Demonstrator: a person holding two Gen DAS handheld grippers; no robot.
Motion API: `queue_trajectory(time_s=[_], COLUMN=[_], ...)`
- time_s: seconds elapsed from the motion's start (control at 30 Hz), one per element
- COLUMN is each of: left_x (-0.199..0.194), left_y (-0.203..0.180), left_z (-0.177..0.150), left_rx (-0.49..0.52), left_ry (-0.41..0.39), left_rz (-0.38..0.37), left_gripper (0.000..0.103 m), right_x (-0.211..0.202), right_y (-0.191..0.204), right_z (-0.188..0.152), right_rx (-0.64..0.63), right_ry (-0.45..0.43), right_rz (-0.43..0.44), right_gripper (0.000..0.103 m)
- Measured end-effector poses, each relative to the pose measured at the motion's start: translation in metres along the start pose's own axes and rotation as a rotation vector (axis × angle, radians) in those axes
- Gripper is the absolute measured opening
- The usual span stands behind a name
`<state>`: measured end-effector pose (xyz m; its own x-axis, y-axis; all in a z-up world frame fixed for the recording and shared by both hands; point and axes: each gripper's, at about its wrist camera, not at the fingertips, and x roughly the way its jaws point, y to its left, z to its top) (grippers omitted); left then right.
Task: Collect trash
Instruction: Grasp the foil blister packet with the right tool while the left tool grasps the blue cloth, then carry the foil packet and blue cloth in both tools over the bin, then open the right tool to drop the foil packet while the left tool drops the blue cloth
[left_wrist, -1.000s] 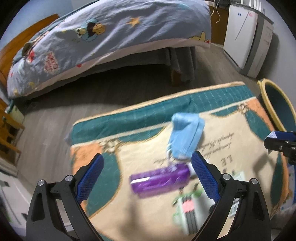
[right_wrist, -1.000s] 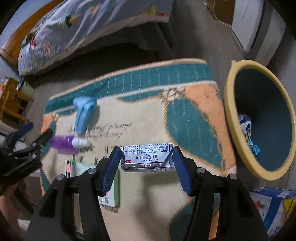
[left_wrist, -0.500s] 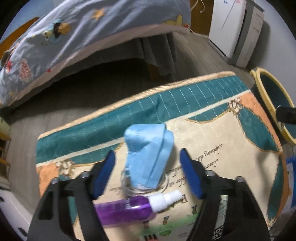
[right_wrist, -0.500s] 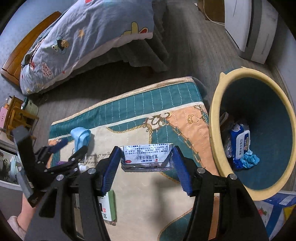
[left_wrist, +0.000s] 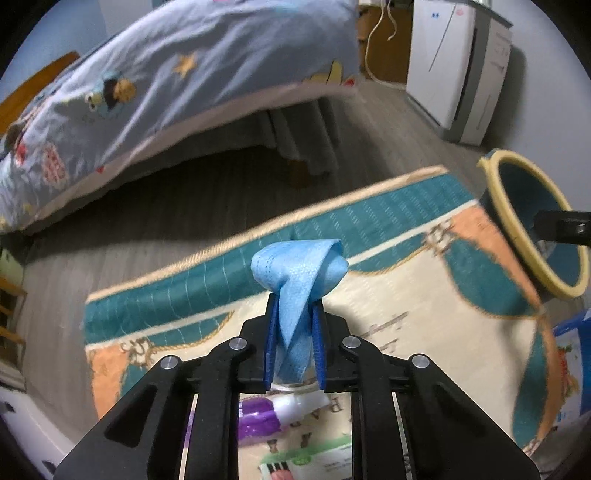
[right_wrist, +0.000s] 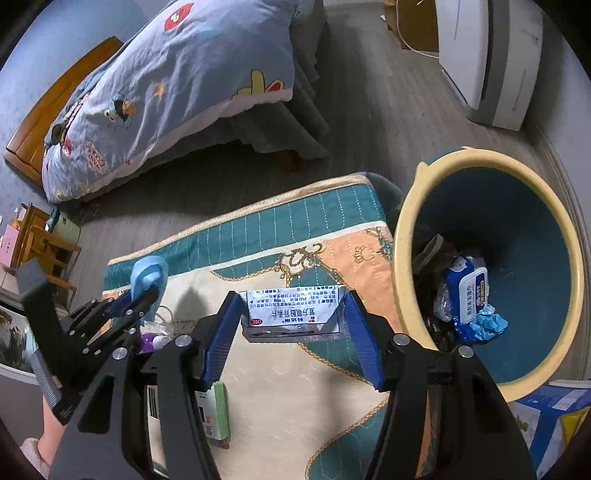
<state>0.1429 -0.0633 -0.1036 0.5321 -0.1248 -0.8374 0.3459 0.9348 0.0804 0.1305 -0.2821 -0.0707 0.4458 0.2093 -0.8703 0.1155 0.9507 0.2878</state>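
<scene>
Blue mask (left_wrist: 295, 295) hides purple bottle (left_wrist: 256, 421); left hand-held gripper (left_wrist: 294, 345) closing on it.

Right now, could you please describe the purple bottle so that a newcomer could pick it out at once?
Start at the patterned rug beside the bed. Near its close edge, just beneath the left gripper, whose fingers are closing on a blue face mask, lies the purple bottle. It alone is translucent purple with a white cap.
</scene>
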Motion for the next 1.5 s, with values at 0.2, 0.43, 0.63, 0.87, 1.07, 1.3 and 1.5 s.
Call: queue_trajectory(time_s=[0.2, 0.43, 0.63, 0.87, 1.07, 1.3, 1.5], left_x=[-0.027, -0.052, -0.068, -0.078, -0.07, -0.057, -0.04], left_y=[-0.012, -0.034, -0.065, -0.11, -0.157, -0.204, -0.234], left_z=[0.008, 0.015, 0.028, 0.042, 0.049, 0.053, 0.053], left_rx=[0.007, 0.03, 0.06, 0.111, 0.18, 0.261, 0.302], left_ry=[-0.049, -0.102, -0.148, -0.177, -0.167, -0.154, -0.13], left_rz=[-0.027, -0.061, -0.116, -0.192, -0.255, -0.294, -0.315], left_gripper=[0.018, 0.018, 0.018, 0.018, 0.018, 0.018, 0.018], right_x=[-0.017, -0.036, -0.053, -0.07, -0.087, -0.108, -0.085], right_y=[-0.006, -0.018, -0.04, -0.082, -0.13, -0.168, -0.19], right_z=[0.0, 0.0, 0.001, 0.004, 0.005, 0.013, 0.01], right_rx=[0.014, 0.041, 0.075, 0.169, 0.255, 0.096, 0.177], right_ry=[-0.027, -0.061, -0.091, -0.135, -0.157, -0.147, -0.107], right_rz=[-0.012, -0.014, -0.02, -0.025, -0.038, -0.205, -0.219], right_gripper=[0.058, 0.058, 0.058, 0.058, 0.058, 0.058, 0.058])
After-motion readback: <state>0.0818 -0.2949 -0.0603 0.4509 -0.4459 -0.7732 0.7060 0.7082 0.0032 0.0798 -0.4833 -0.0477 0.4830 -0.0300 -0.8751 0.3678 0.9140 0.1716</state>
